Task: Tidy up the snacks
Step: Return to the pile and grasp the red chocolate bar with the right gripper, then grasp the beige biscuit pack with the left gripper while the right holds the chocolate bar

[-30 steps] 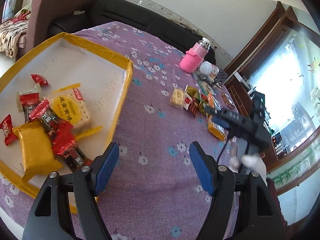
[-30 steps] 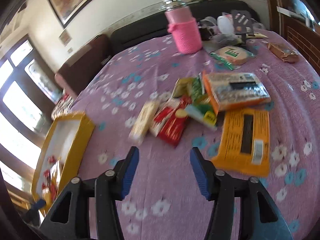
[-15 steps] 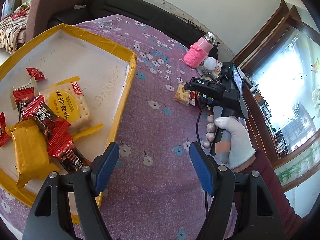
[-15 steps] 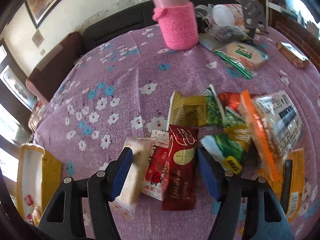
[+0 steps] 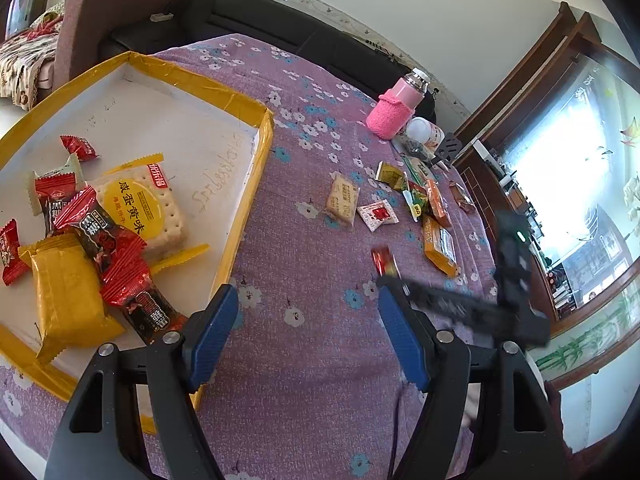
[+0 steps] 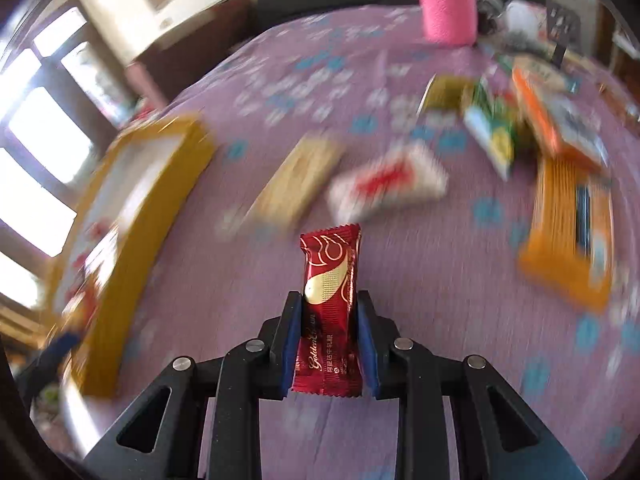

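My right gripper (image 6: pixel 329 304) has a dark red snack bar (image 6: pixel 330 304) standing upright between its jaws, which are closing with the pads on the wrapper. In the left wrist view the right gripper (image 5: pixel 390 276) is a blurred black shape with the red bar (image 5: pixel 383 261) at its tip, above the tablecloth. My left gripper (image 5: pixel 306 308) hangs open and empty beside the yellow-rimmed tray (image 5: pixel 256 184). The tray holds a yellow packet (image 5: pixel 68 300), a cracker pack (image 5: pixel 140 208) and several red wrappers. Loose snacks lie beyond: a biscuit pack (image 5: pixel 343 200), a white and red sachet (image 5: pixel 378 215), an orange pack (image 5: pixel 440 246).
A pink covered bottle (image 5: pixel 394 110) stands at the far side of the purple flowered tablecloth (image 5: pixel 304 380) with small jars and clutter beside it. A dark sofa (image 5: pixel 280 24) runs behind the table. The right wrist view is blurred by motion.
My right gripper dropped onto the snack pile, closed on the dark red bar and carried it away from the pile toward the tray side. My left gripper stayed put and open.
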`<state>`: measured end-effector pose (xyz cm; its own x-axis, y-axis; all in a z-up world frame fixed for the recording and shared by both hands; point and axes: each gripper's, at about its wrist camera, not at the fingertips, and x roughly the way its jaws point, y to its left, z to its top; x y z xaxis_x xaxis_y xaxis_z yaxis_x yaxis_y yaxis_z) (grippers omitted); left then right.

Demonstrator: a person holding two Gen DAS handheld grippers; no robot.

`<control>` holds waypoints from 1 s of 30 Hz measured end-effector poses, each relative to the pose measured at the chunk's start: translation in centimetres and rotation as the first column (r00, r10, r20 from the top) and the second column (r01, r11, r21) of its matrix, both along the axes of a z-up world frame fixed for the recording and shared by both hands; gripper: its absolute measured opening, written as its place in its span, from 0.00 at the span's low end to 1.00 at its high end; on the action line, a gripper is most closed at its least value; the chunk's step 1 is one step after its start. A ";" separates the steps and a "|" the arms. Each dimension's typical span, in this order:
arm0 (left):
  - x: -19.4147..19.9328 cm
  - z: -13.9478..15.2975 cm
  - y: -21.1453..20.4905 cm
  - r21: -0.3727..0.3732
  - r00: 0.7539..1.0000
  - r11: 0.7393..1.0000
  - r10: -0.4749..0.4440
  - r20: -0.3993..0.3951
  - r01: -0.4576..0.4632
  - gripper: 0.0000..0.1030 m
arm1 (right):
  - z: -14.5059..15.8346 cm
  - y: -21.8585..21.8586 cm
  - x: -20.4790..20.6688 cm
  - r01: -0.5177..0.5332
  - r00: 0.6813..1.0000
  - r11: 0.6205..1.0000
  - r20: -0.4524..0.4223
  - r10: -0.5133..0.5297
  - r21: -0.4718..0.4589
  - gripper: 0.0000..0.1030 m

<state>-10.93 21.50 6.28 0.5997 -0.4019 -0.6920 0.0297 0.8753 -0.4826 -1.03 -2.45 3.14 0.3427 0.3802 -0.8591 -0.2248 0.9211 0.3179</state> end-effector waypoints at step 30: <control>11.4 -2.2 -8.9 0.239 0.992 0.963 -0.114 -0.052 0.123 0.70 | -0.2 -2.6 -3.2 0.004 0.975 0.997 0.220 0.012 -0.074 0.19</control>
